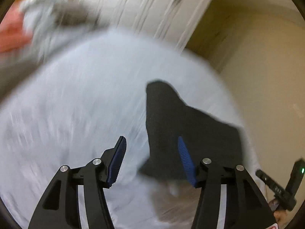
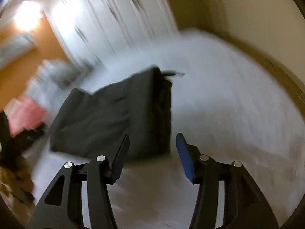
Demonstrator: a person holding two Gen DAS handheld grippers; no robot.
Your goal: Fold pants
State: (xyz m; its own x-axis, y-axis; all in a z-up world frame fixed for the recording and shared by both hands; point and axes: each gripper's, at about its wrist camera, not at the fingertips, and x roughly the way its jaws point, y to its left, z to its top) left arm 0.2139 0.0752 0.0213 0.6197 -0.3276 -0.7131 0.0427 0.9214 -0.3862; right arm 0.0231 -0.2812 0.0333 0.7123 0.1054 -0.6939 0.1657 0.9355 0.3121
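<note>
Looks mostly done to me: the dark pants (image 2: 114, 114) lie in a compact folded slab on the white bed (image 2: 228, 95), toward its left side. Left tongs (image 1: 151, 158) and right tongs (image 2: 152, 152) both gape, grasping nothing. Maybe one more fold or some tidying left; blur makes it hard to tell.

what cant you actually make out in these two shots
- Left wrist view: pile of clothes at top left is smeared by motion blur; the items cannot be told apart.
- Left wrist view: dark pants partly covered by the left gripper.
- Right wrist view: pink item blurred, cut by the left edge.
- Right wrist view: white cupboard streaked; details unreadable.
</note>
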